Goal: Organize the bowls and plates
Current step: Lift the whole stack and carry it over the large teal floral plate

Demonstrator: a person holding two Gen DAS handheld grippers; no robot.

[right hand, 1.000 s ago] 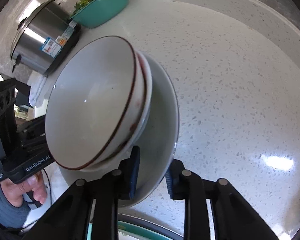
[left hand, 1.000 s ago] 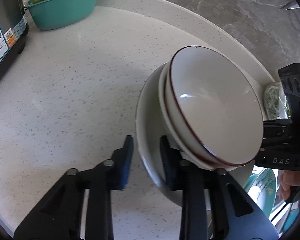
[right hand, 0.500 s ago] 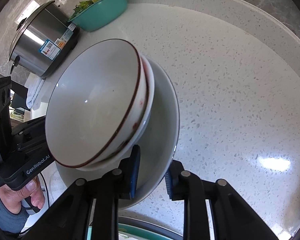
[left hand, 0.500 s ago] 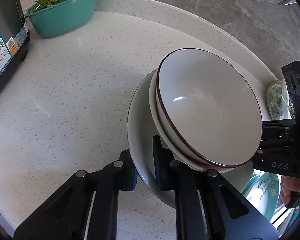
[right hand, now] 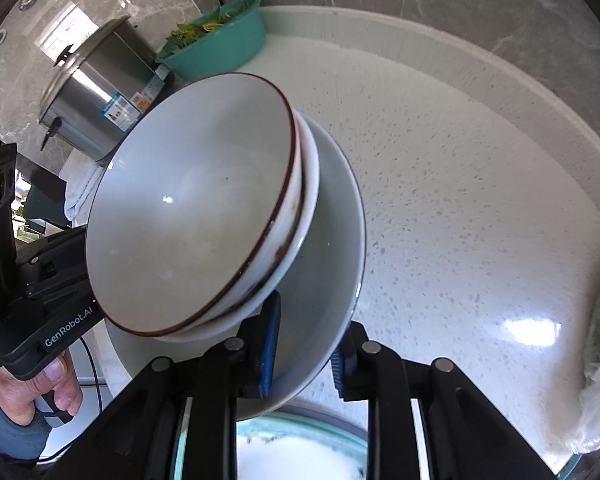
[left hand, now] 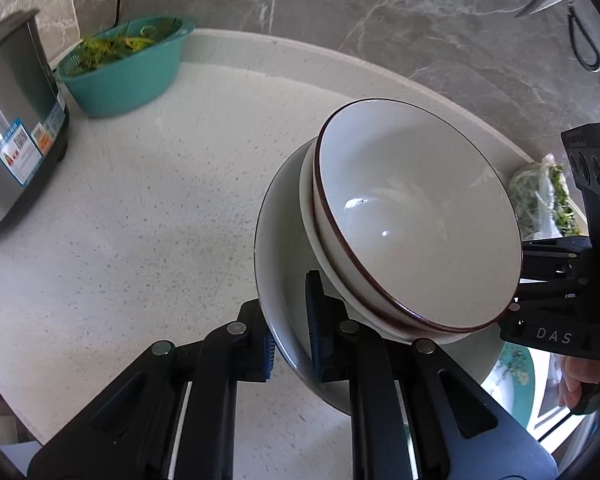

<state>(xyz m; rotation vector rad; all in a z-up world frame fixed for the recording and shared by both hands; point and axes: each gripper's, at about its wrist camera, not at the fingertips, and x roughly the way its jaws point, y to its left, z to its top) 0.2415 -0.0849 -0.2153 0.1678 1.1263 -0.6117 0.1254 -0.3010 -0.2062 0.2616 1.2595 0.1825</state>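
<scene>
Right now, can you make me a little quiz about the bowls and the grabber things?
1. What do both grippers pinch?
2. True or false: the teal basin holds greens.
3. How many rimmed bowls sit in the big dish: one, two or four?

Key:
1. The big dish; left gripper and right gripper clamp opposite rims.
2. True, teal basin.
3. Two, stacked bowls.

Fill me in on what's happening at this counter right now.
A person is holding a stack of dishes with a tool in each hand. The left tool and the right tool are each clamped on opposite edges of a large white plate. Two nested red-rimmed bowls sit on the plate. The stack is tilted above the speckled counter, not yet set down.
</scene>
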